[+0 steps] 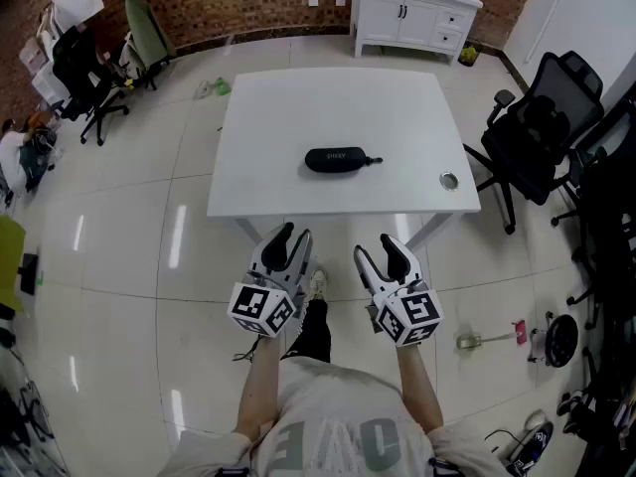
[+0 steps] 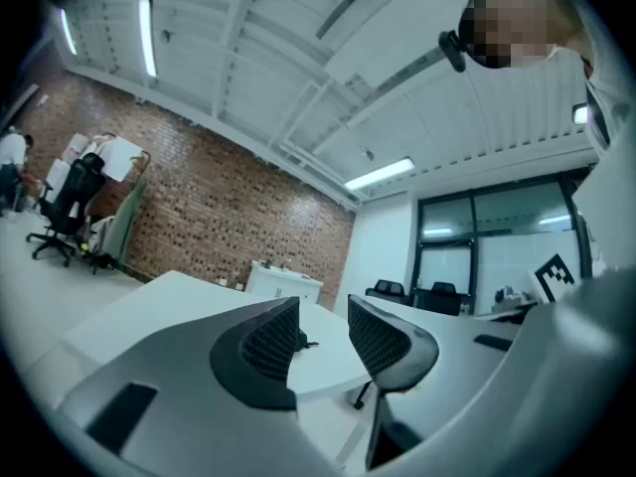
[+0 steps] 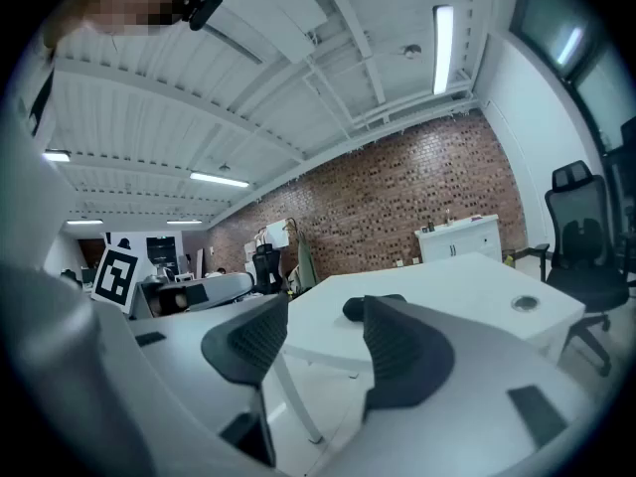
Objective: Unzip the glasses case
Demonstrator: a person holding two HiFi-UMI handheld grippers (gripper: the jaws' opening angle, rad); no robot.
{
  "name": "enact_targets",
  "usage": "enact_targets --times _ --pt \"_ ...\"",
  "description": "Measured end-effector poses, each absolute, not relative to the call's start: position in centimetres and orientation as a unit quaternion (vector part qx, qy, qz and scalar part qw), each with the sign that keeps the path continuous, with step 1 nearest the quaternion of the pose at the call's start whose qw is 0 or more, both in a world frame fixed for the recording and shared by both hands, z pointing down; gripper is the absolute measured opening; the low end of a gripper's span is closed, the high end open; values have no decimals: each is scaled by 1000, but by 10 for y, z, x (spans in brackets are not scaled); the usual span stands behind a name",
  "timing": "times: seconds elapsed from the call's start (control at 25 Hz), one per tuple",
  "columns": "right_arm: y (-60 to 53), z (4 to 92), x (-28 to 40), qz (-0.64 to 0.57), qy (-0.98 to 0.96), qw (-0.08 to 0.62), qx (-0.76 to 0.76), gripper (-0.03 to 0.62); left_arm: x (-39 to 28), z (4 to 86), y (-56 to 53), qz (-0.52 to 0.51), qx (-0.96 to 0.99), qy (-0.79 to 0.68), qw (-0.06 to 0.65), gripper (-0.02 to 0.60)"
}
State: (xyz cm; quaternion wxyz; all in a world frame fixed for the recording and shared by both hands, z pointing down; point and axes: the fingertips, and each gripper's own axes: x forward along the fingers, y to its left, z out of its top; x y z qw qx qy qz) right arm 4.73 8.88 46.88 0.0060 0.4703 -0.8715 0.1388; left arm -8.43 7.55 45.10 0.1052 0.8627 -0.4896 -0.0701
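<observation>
A black glasses case (image 1: 337, 159) lies on the white table (image 1: 268, 117), its zip pull pointing right. Both grippers hang in front of the table's near edge, well short of the case. My left gripper (image 1: 288, 240) is open with nothing between its jaws. My right gripper (image 1: 378, 248) is open wider, also empty. In the right gripper view the case (image 3: 360, 307) shows just past the right jaw. In the left gripper view only the case's zip pull (image 2: 308, 344) peeks out beside the left jaw.
A round cable port (image 1: 449, 180) sits at the table's right front corner. A black office chair (image 1: 537, 132) stands to the right, a white cabinet (image 1: 414, 13) at the back wall, more chairs (image 1: 84, 78) at the far left. The person's leg and shoe (image 1: 316, 296) are below the table edge.
</observation>
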Motion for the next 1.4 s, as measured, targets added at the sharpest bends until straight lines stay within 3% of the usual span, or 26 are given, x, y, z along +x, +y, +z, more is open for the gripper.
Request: enact_targets --times 0.24,0.44,0.84,1.4 --pt "-80 493 7 163 -852 64 493 218 -105 485 -86 39 907 -401 122 173" --pt "-142 551 24 205 -829 162 494 218 -102 521 -152 90 904 -387 159 175" --pt "-173 605 24 264 -816 251 449 218 -99 570 -202 166 893 -369 198 202" --pt "-250 603 25 228 -836 270 419 216 -73 584 -198 170 884 -347 265 216"
